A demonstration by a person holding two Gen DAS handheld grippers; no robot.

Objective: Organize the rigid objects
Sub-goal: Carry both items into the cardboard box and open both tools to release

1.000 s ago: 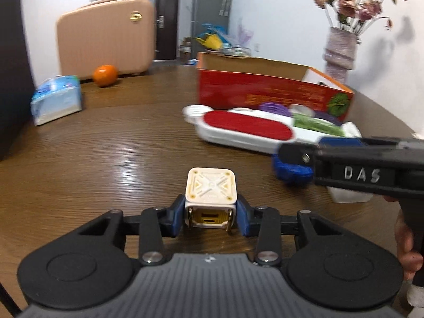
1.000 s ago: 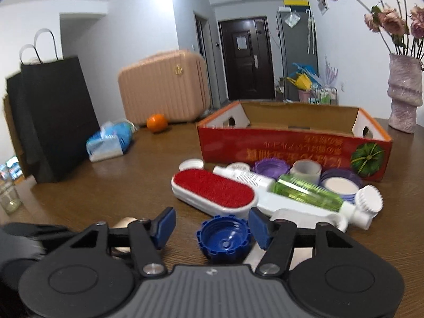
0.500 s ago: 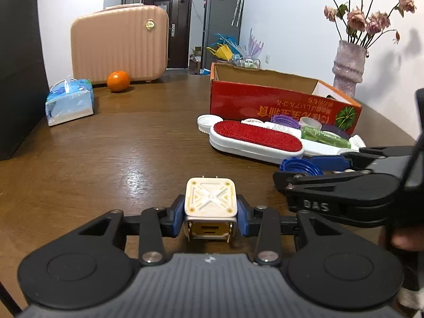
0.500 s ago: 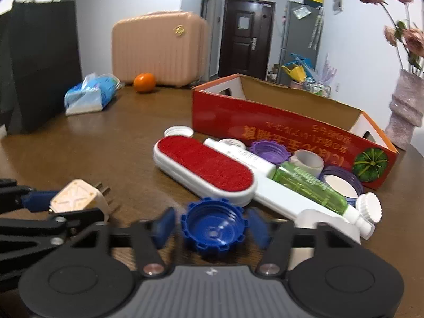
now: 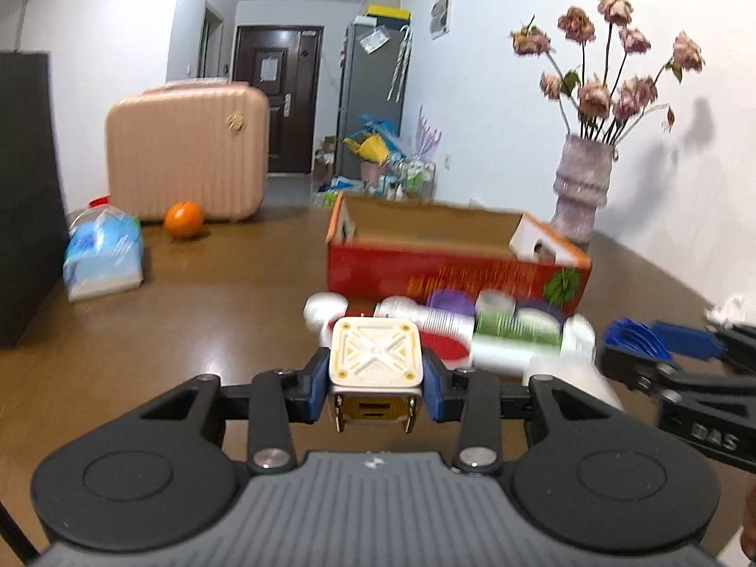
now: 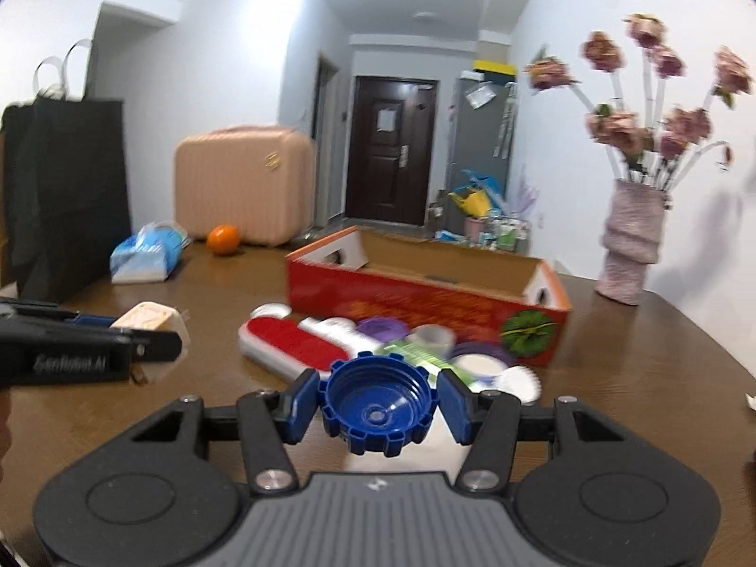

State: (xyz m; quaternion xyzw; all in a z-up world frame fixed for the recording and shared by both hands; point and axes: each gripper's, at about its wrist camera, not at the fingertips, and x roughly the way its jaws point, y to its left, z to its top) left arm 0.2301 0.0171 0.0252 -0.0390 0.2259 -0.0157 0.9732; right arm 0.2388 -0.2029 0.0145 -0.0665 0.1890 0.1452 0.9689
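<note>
My left gripper (image 5: 375,390) is shut on a white square plug adapter (image 5: 374,354), held above the brown table with its metal prongs pointing back at the camera. My right gripper (image 6: 378,413) is shut on a blue ribbed bottle cap (image 6: 378,401), open side up, also clear of the table. Each gripper shows in the other's view: the right one with the cap (image 5: 633,338) at the right edge, the left one with the adapter (image 6: 146,319) at the left. Ahead stands an open red cardboard box (image 6: 425,295).
In front of the box lie a red-faced lint brush (image 6: 283,345), a green bottle (image 6: 416,354), a purple lid (image 6: 382,328) and white lids. A vase of flowers (image 6: 631,245) stands right of the box. Tissue pack (image 6: 146,255), orange (image 6: 223,239), pink suitcase (image 6: 241,184) and black bag (image 6: 66,189) are at the left.
The right jaws closed on the blue cap and lifted it off the table. The left gripper rose with the adapter, so both views now tilt up toward the box.
</note>
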